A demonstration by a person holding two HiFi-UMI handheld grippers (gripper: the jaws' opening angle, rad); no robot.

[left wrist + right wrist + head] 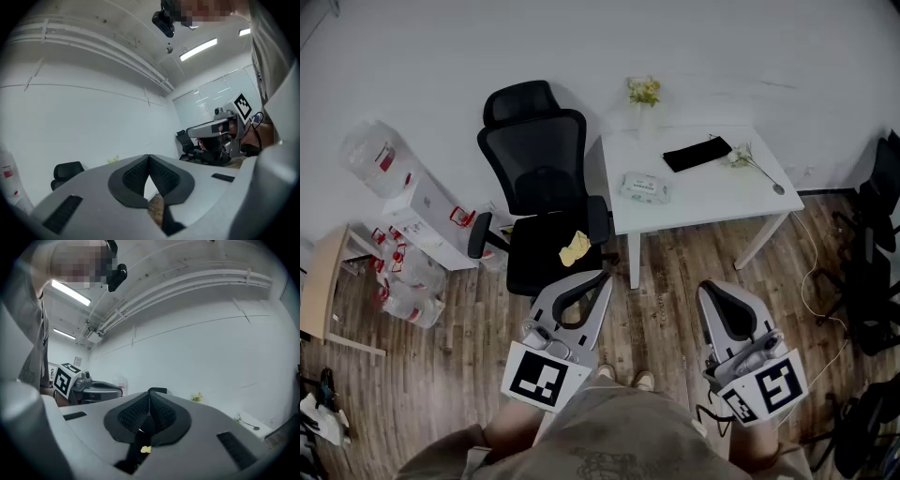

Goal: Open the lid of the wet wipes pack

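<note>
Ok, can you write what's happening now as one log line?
left gripper: shut, empty | right gripper: shut, empty | wet wipes pack: on white table, untouched

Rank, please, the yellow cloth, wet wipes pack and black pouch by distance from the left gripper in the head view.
1. Yellow cloth, on the chair, just beyond the left gripper.
2. Wet wipes pack, left on the table.
3. Black pouch, table's rear.

Blk office chair (542,178) w/ yellow cloth (575,248), white tbl (712,192)
</note>
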